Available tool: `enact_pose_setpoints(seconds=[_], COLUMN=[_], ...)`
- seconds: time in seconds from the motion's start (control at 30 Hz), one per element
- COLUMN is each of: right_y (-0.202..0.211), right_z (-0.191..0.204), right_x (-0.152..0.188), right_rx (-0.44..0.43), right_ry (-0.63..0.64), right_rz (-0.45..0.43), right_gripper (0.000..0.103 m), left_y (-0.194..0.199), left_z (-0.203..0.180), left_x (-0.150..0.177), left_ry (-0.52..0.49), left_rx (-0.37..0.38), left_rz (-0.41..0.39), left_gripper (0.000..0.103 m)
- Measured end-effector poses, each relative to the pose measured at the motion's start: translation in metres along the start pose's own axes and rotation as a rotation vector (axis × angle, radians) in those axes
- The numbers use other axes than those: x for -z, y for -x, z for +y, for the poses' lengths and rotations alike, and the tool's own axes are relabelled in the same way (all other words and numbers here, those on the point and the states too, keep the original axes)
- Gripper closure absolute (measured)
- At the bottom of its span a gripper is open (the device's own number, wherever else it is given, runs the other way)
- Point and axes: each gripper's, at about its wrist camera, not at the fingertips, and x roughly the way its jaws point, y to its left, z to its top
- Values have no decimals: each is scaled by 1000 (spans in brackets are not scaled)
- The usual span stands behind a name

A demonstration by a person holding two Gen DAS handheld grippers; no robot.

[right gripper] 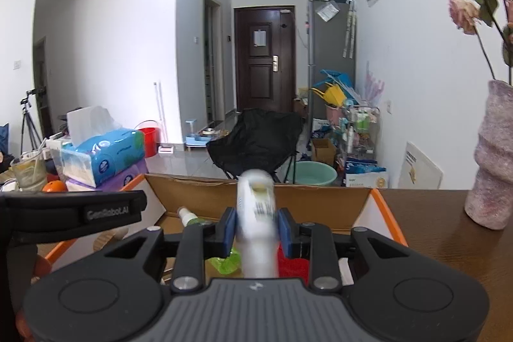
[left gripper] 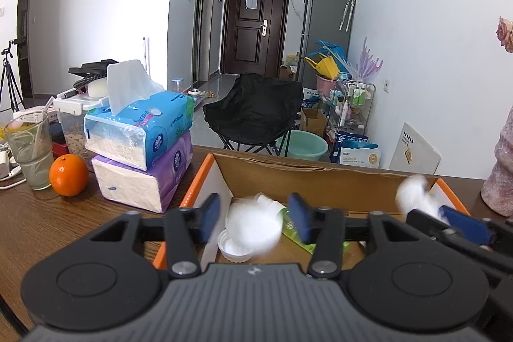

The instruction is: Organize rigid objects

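Over cardboard box (left gripper: 320, 172) on table (left gripper: 48, 223): left gripper (left gripper: 255, 218) spread above blurred white jar (left gripper: 253, 233); right gripper (right gripper: 256, 229) pinching white bottle (right gripper: 256, 213).

The cardboard box (left gripper: 205, 181) is brown with an orange rim and white inner walls. Blue pads (right gripper: 228, 229) flank a white bottle (right gripper: 256, 213). An orange (left gripper: 68, 175) sits beside blue-and-white (left gripper: 141, 127) and purple-and-white tissue packs (left gripper: 144, 178) on the dark brown wood-grain table (left gripper: 48, 220).

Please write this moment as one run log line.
left hand-held gripper: open over box | right hand-held gripper: grips white bottle
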Motion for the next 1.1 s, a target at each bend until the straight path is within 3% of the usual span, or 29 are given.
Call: enact_pose_setpoints(seconds=[0.07,0.13,0.17,0.2,0.27,0.67,1.1], right_y=[4,11,15,18,23,46,131], right_z=[-1,-3,-5,-6,-10,-11,-9], right_x=[-3,-5,-6,-7,-8,-2,13], right_rx=[18,47,57,58,52,53,66], right_ry=[-5,-7,-5,-5,-16,9,-12], right_rz=[-4,-31,-44,-51,-58,-77,-120], right_gripper=[36,18,16,15,0,0,0], left_y=[3,6,8,11,14,47,135], left_z=[2,5,7,10,14,24,28], left_x=[0,-2,-3,-4,-6,-7,15], left_ry=[-4,-4,0,7,13,21,-41], left_rx=[-19,-34,-39,-43,-38,-51,-37], left_rz=[-14,-33,-36,-43,-45,-75,-117], left_gripper=[20,9,0,0,0,0,0])
